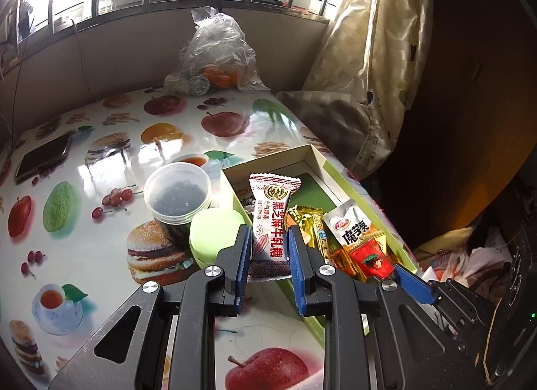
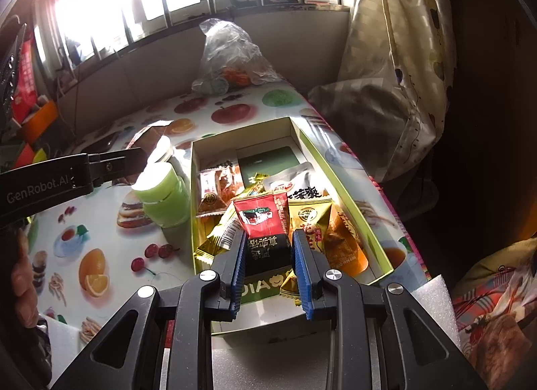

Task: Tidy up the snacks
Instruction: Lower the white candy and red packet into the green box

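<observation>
L gripper clamped on white nougat packet, R gripper pinching red-black sachet; both over snack box ahead. Step: carry-in. Next: lower, let go inside, clear of pile.

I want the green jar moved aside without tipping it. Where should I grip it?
Grip the green jar across its round body just below the lid, coming from its open table side: it stands upright, with the box wall close on the other side.
</observation>
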Action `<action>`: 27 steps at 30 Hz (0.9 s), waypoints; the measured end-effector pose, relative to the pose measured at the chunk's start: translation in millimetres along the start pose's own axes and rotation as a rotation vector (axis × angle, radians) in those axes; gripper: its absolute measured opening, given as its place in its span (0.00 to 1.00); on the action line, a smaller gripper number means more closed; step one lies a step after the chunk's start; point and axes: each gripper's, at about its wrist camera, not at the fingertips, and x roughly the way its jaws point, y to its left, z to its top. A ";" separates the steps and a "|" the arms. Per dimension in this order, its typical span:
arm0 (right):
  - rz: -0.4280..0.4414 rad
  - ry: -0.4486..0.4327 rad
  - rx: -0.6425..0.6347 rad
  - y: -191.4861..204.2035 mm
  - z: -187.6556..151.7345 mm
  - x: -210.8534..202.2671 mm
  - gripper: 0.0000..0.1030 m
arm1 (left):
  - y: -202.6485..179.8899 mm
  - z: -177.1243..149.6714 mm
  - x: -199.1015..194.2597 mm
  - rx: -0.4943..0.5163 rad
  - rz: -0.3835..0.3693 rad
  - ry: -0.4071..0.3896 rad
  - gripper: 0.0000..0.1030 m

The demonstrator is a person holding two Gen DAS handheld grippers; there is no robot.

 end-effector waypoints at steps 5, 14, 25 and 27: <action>-0.002 0.018 0.012 -7.4 -4.3 7.5 0.25 | -12.4 -1.9 15.3 0.018 -0.005 0.029 0.22; 0.031 0.019 0.012 -12.9 -5.7 8.5 0.25 | -28.2 -1.6 32.3 0.042 -0.016 0.060 0.22; 0.067 0.044 -0.007 -7.1 -13.5 17.9 0.25 | -42.1 1.4 36.5 0.078 0.001 0.065 0.22; 0.067 0.050 -0.001 -10.3 -15.5 20.6 0.25 | -44.9 1.6 38.6 0.082 0.001 0.070 0.22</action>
